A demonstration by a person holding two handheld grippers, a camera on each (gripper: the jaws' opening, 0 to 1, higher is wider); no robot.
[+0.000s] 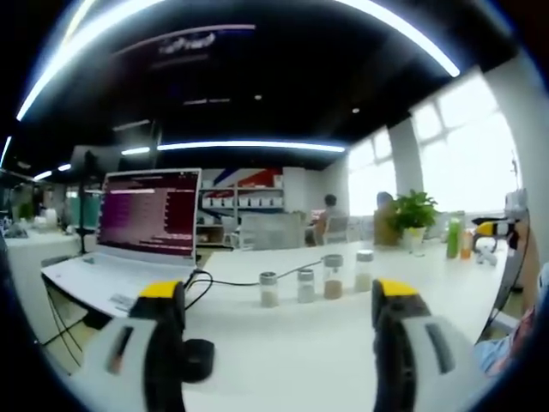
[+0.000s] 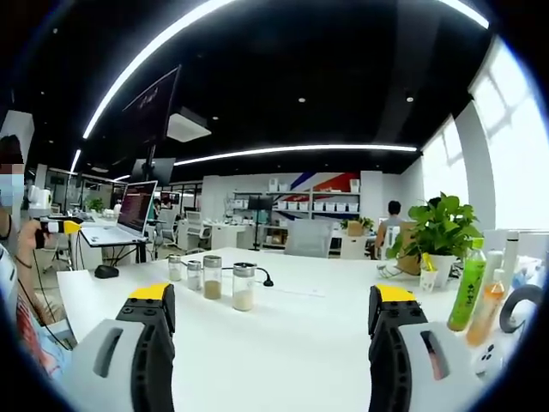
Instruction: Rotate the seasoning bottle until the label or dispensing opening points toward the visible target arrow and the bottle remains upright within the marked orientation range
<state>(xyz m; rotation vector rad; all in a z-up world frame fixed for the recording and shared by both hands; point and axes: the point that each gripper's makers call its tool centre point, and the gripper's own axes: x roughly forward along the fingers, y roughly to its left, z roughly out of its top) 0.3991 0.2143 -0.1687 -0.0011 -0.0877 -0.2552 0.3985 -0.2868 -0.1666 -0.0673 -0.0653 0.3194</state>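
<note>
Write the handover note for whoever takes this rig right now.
Left gripper: open, empty, raised over the white table.
Right gripper: open, empty, also over the table.
Four seasoning bottles stand upright in a row mid-table, ahead of both grippers, untouched. Laptop and mouse sit on the left in the left gripper view; plant and green drink bottle on the right in the right gripper view.
I cannot make out a target arrow.
Done: nothing. Left: find the arrow, grasp a bottle, rotate it, keep it upright.

Left claw (image 1: 279,318) is hovering over the desk (image 1: 283,360), jaws spread wide, gripping nothing. Right claw (image 2: 270,322) is doing the same above the desk, jaws wide apart and empty, yellow tips pointing forward, clear of the desk.
</note>
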